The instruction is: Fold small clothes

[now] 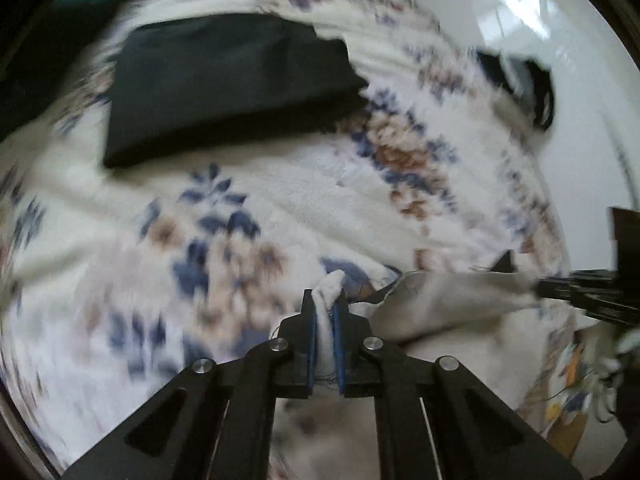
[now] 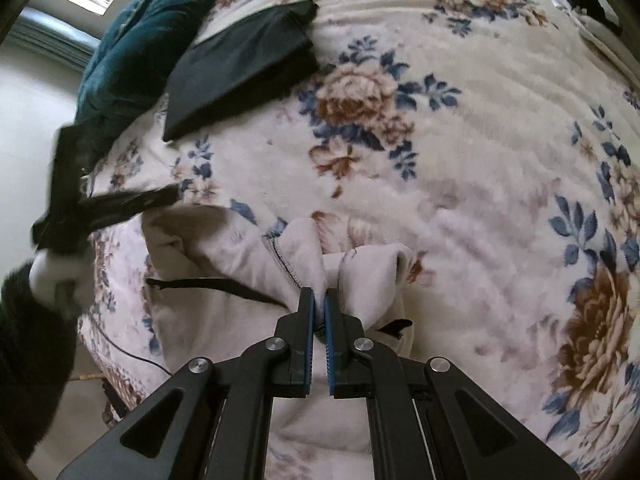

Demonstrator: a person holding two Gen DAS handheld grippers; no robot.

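Observation:
A small pale cream garment [image 2: 224, 304] with black trim lies bunched at the near edge of a floral blanket [image 2: 460, 152]. My right gripper [image 2: 319, 300] is shut on a fold of the garment's stitched edge. My left gripper [image 1: 325, 300] is shut on another bit of the same garment, which stretches to the right in the left wrist view [image 1: 448, 300]. The left gripper also shows at the left of the right wrist view [image 2: 176, 192], at the garment's far corner. The left wrist view is motion-blurred.
A folded black garment [image 2: 244, 64] lies further back on the blanket; it also shows in the left wrist view [image 1: 228, 84]. A dark teal cushion [image 2: 140, 44] sits behind it. A black object [image 1: 532, 88] lies at the bed's far edge. White floor [image 1: 580, 140] lies beyond.

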